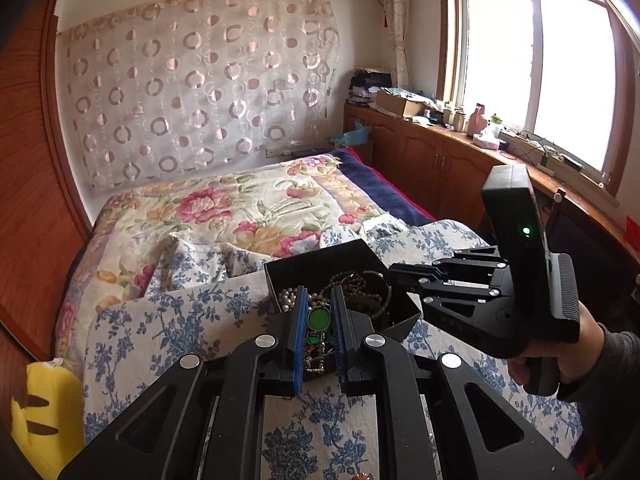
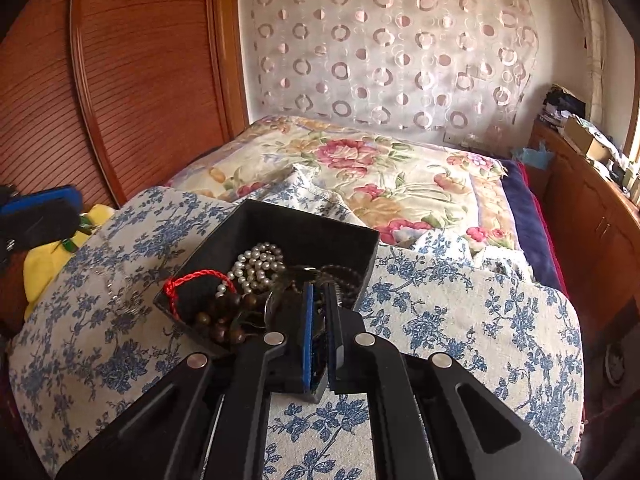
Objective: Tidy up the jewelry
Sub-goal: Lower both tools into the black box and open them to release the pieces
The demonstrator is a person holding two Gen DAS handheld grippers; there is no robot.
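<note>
A black open box (image 1: 320,260) (image 2: 288,224) sits on a blue-flowered cloth and holds a white pearl string (image 2: 260,262), brown wooden beads (image 2: 224,320), a red cord (image 2: 192,280) and dark bead chains (image 1: 360,284). My left gripper (image 1: 319,312) is shut on a green-stone necklace (image 1: 319,319) with a chain hanging below, just in front of the box. My right gripper (image 2: 319,292) is shut on the box's near wall; in the left wrist view its fingertips (image 1: 400,276) reach the box's right rim.
The cloth covers a board (image 2: 480,320) lying on a bed with a floral quilt (image 2: 380,168). A yellow plush toy (image 1: 40,408) lies at the left. Wooden cabinets (image 1: 432,160) with clutter run under the window on the right. A wooden headboard (image 2: 140,80) stands left.
</note>
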